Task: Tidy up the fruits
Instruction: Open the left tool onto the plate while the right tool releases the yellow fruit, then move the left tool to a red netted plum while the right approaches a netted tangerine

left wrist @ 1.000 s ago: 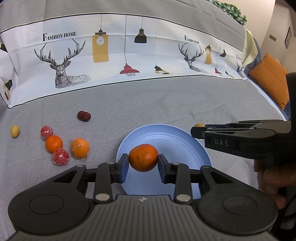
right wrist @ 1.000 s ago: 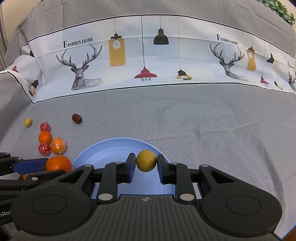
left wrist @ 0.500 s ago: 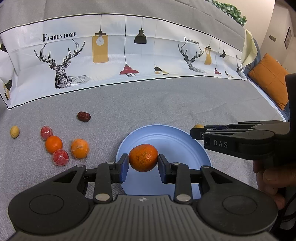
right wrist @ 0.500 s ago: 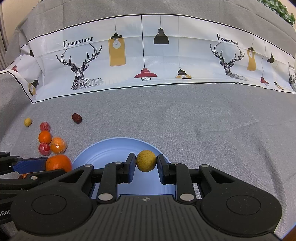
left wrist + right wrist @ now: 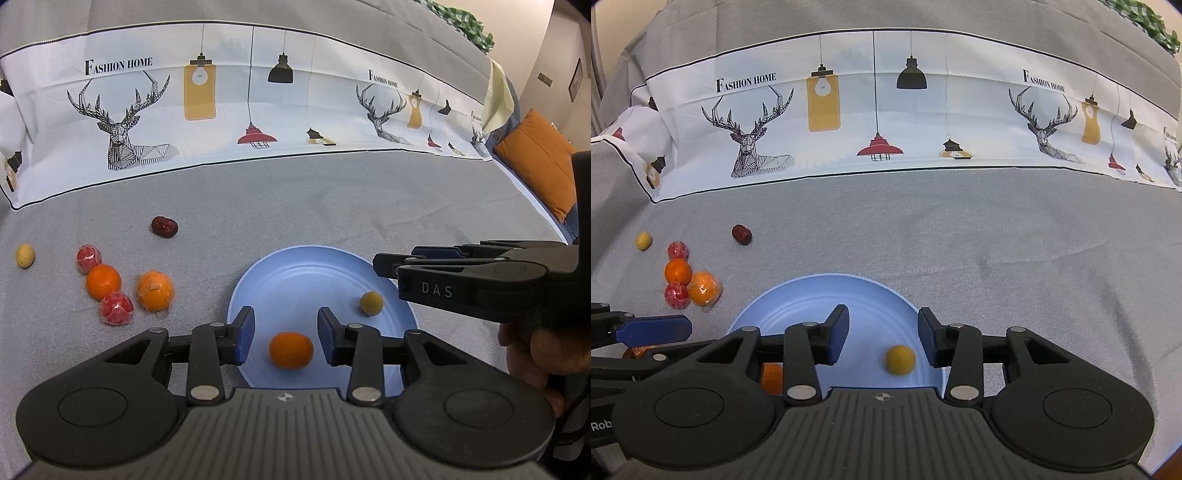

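A light blue plate (image 5: 303,273) (image 5: 798,306) lies on the grey cloth. In it rest an orange tangerine (image 5: 291,350) (image 5: 772,377) and a small yellow-green fruit (image 5: 371,302) (image 5: 900,360). My left gripper (image 5: 285,334) hangs over the plate's near side, its jaws opening, and the tangerine sits free below and between them, touching neither pad. My right gripper (image 5: 882,334) (image 5: 384,264) is also opening over the plate, and the yellow fruit lies loose below it near the right pad. Left of the plate lie two oranges (image 5: 103,281) (image 5: 155,290), two red wrapped fruits (image 5: 89,257) (image 5: 116,308), a dark date (image 5: 164,226) and a small yellow fruit (image 5: 25,255).
A white cloth band (image 5: 258,107) printed with deer and lamps rises behind the grey surface. An orange cushion (image 5: 535,162) sits far right. A person's hand (image 5: 535,354) holds the right gripper's handle. Grey cloth stretches right of the plate in the right wrist view.
Both grippers let go: the tangerine dropped from the left jaws and the yellow fruit from the right jaws onto the plate. Neither hand moved.
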The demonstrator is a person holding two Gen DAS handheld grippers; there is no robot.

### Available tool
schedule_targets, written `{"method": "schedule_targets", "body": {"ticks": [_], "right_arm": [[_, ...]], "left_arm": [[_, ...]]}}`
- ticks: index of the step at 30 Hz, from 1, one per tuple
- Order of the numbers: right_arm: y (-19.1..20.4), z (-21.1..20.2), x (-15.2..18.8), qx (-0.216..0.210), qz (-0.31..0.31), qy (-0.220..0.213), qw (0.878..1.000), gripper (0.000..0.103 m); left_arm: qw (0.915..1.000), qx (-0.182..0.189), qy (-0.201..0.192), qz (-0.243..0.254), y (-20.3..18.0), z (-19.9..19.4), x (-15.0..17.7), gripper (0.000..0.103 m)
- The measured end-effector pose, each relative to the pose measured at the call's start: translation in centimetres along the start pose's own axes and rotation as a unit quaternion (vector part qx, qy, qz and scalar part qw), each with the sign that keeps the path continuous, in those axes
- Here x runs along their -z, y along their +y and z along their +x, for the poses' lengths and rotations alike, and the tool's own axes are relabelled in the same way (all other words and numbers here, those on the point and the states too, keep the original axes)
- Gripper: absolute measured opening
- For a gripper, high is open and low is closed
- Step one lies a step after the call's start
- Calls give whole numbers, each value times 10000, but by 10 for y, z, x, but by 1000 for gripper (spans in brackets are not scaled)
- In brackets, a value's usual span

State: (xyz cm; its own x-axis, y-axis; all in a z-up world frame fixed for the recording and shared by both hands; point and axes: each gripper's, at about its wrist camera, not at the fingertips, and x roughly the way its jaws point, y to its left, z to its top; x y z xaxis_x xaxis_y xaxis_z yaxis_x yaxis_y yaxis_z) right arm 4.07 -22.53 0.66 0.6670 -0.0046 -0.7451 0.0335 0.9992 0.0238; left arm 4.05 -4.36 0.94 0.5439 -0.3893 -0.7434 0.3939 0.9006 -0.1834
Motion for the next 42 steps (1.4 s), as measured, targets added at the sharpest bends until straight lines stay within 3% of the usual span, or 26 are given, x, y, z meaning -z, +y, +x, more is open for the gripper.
{"method": "schedule_targets", "body": {"ticks": [10,14,27,33,35,39,42], "right_arm": [[-1,-1,-1,59,13,-17,10000,43],[-1,-2,-2,32,37,-60,10000,43],[4,-11,-8,-321,237,-339,9986,39],[18,-15,-9,-580,182,-476,9970,38],[24,-18,-10,-681,83,-544,9962,38],[36,-21,-11,-895,-72,-640,9939,38],[45,-21,-12,-1061,-137,-629,9923,36]], "left_arm": [[10000,-21,-34,-18,2,-1,0,42],[9999,-61,-51,-71,6,-2,-2,33],[9989,-292,-260,-253,29,-21,-9,29],[9984,-523,-191,-124,63,-28,-20,29],[9975,-624,-165,-278,82,-28,-20,29],[9913,-595,56,-1170,123,-24,-20,29],[9916,-629,69,-1126,134,-19,-26,29]]}}
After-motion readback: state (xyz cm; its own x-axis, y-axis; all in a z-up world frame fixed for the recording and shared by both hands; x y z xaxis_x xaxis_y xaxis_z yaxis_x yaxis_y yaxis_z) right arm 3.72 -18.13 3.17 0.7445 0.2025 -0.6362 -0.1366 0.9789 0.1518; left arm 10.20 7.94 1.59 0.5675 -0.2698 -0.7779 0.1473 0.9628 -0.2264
